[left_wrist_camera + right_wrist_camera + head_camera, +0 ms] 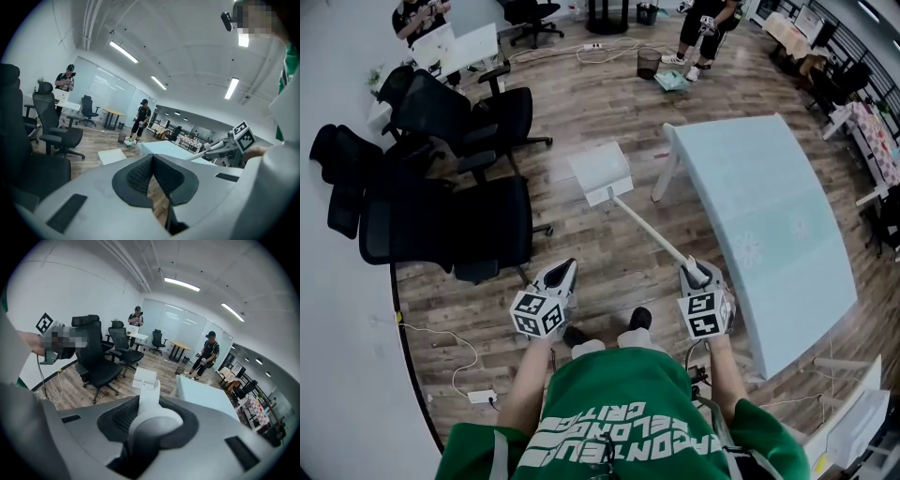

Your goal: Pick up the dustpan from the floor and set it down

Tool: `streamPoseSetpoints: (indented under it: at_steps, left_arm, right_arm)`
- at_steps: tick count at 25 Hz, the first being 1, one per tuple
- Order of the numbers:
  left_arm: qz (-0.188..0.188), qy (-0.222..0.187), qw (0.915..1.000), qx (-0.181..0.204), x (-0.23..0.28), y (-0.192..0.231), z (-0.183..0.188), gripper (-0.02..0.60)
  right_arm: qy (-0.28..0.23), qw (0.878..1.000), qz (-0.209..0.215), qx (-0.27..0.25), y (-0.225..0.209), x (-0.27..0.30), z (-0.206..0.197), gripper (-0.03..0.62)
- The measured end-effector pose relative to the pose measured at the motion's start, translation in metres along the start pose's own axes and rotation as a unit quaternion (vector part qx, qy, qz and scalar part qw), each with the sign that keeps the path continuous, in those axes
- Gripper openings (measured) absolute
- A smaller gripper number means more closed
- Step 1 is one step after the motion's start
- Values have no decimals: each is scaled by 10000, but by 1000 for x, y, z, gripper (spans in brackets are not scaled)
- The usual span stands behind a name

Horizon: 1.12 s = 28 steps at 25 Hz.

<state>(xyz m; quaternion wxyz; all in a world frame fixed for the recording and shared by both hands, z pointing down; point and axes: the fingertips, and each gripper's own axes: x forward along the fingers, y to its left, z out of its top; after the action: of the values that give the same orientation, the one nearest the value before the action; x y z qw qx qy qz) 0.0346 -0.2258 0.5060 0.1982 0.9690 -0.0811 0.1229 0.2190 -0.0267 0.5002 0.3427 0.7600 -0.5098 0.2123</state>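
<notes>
The white dustpan (602, 172) is out in front of me over the wood floor; I cannot tell whether it touches the floor. Its long white handle (652, 234) slants back to my right gripper (694, 274), which is shut on the handle's upper end. In the right gripper view the handle (150, 404) runs out between the dark pads of the right gripper (149, 416) to the pan (144, 377). My left gripper (565, 272) hangs free to the left, apart from the handle, shut with nothing in it. The left gripper view, past the left gripper (151, 159), shows the pan (111, 155).
A pale green table (759, 216) stands close on the right. Black office chairs (459, 216) crowd the left. A cable and a power strip (478, 396) lie on the floor by the wall. A person (703, 28) and a bin (649, 62) are far ahead.
</notes>
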Motion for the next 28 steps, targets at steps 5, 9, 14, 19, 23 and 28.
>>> streamPoseSetpoints:
  at_steps: [5,9,14,19,23,28]
  left_arm:
    - [34,33,10000,-12,11,-5,-1,2]
    - [9,102,9999,1,23,-16,-3,2]
    - [-63,212,9997,58,43,-32,-6,2]
    - [-122,373,9991,161,64,-49,-12,2]
    - [-169,490,9984,213,83,-64,-19,2]
    - [-223,634,9975,229,107,-87,-30,2]
  right_arm:
    - [87,10000,38,-15,-11,6,-10,112]
    - [193,9998,80,-17,-20,7,-25,112]
    - [365,9992,136,38,-33,13,-48,113]
    - [613,9979,186,45,-43,20,-80,114]
    - [854,9960,253,49,-52,27,-110,114]
    - [1209,9920,364,42,-64,40,-149,114]
